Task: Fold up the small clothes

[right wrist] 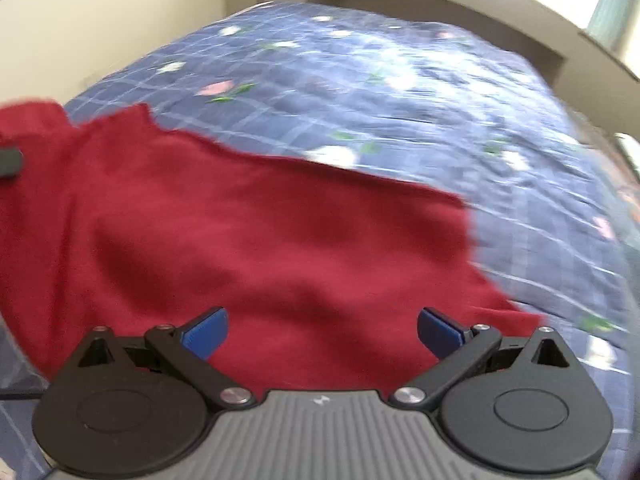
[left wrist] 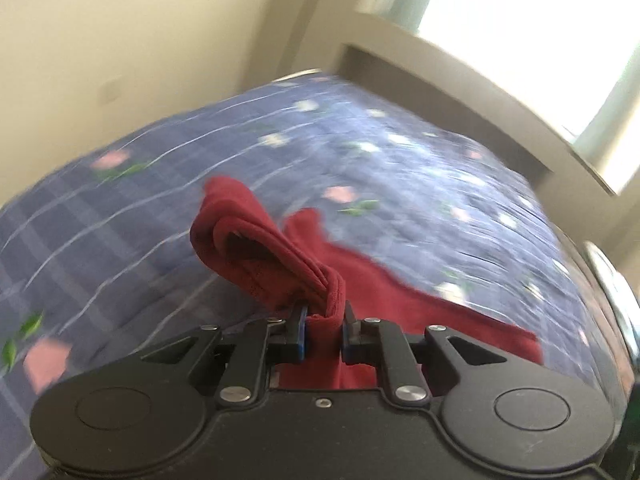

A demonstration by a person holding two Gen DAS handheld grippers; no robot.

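The left gripper (left wrist: 324, 316) is pinching a bunched edge of the red garment (right wrist: 260, 232) above the bedspread (left wrist: 360, 140), the right gripper (right wrist: 322, 330) is hovering spread over it — a thin bite risks slipping out mid-fold — spoiling the crease.

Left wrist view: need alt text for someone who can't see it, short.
The left gripper is shut on a bunched, hemmed edge of a dark red garment, which loops up from the fingers over a bed. The bedspread is blue plaid with pink and white flowers; a pale headboard and bright window sit behind, all motion-blurred.
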